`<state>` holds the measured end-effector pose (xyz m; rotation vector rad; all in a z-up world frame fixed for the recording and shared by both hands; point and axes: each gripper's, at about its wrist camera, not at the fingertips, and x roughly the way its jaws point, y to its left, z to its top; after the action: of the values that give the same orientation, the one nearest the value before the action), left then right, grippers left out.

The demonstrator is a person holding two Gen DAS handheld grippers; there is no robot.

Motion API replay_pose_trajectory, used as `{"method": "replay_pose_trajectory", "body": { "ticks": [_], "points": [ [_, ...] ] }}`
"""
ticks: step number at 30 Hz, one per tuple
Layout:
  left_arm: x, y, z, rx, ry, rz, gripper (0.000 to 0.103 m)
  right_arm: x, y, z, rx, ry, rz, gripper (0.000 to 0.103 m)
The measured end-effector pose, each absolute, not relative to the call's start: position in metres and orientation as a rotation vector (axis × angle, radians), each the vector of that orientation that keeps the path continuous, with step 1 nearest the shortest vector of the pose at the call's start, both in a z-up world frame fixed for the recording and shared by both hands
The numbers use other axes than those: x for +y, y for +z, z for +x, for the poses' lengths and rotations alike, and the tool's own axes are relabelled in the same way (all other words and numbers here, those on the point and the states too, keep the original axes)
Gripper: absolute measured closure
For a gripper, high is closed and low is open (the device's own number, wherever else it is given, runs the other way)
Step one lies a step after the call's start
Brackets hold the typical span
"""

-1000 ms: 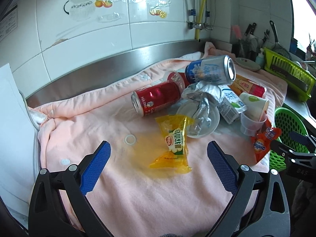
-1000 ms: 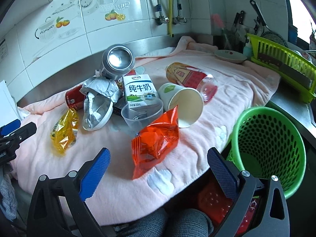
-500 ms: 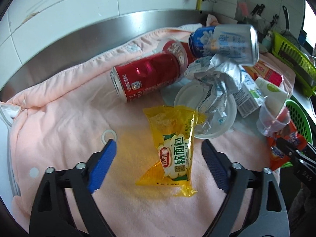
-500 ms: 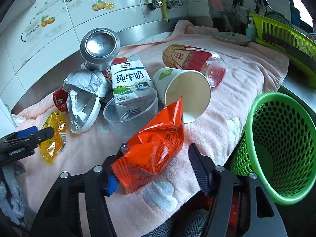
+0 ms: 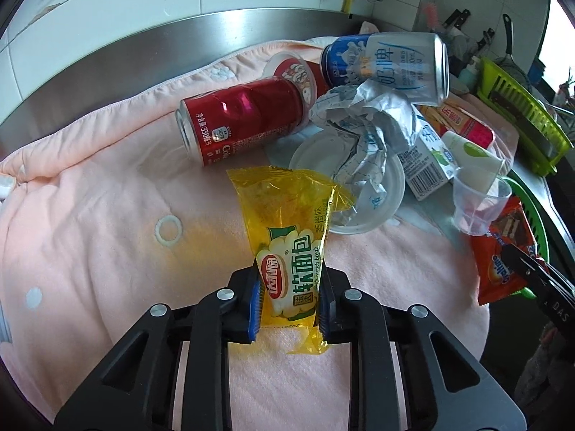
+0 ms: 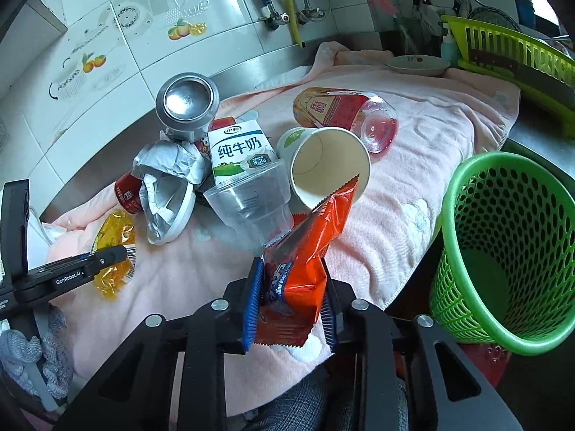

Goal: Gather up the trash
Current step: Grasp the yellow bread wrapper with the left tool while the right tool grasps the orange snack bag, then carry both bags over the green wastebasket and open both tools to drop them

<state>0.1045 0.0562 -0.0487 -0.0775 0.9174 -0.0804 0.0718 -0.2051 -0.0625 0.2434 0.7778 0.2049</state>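
The left gripper (image 5: 287, 309), its jaws just closed, pinches the yellow bread wrapper (image 5: 291, 248) on the pink towel (image 5: 90, 215), the right gripper (image 6: 291, 305) likewise clamps the orange snack packet (image 6: 305, 251), both seemingly readied for the green basket (image 6: 503, 248), whose visible inside looks empty.

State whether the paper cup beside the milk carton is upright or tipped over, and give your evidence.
Tipped over. The paper cup lies on its side on the pink towel, its open mouth facing the camera, and nothing shows inside.
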Motion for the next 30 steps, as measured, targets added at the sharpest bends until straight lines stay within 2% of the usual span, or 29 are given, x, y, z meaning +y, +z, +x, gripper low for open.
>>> {"method": "replay_pose_trajectory", "body": {
  "ticks": [9, 16, 22, 30],
  "points": [
    [0.049, -0.032, 0.081, 0.877, -0.109, -0.065, 0.081, -0.211, -0.052, 0.058, 0.744, 0.177, 0.201, 0.081],
    [0.034, -0.016, 0.070, 0.843, -0.163, -0.051, 0.082, -0.225, -0.042, 0.045, 0.704, 0.159, 0.213, 0.082],
    [-0.006, 0.002, 0.067, 0.815, -0.274, -0.026, 0.082, -0.254, -0.030, 0.031, 0.642, 0.070, 0.192, 0.082],
    [-0.090, 0.013, 0.078, 0.809, -0.428, 0.044, 0.082, -0.332, -0.042, 0.027, 0.638, -0.077, 0.188, 0.082]
  ]
}}
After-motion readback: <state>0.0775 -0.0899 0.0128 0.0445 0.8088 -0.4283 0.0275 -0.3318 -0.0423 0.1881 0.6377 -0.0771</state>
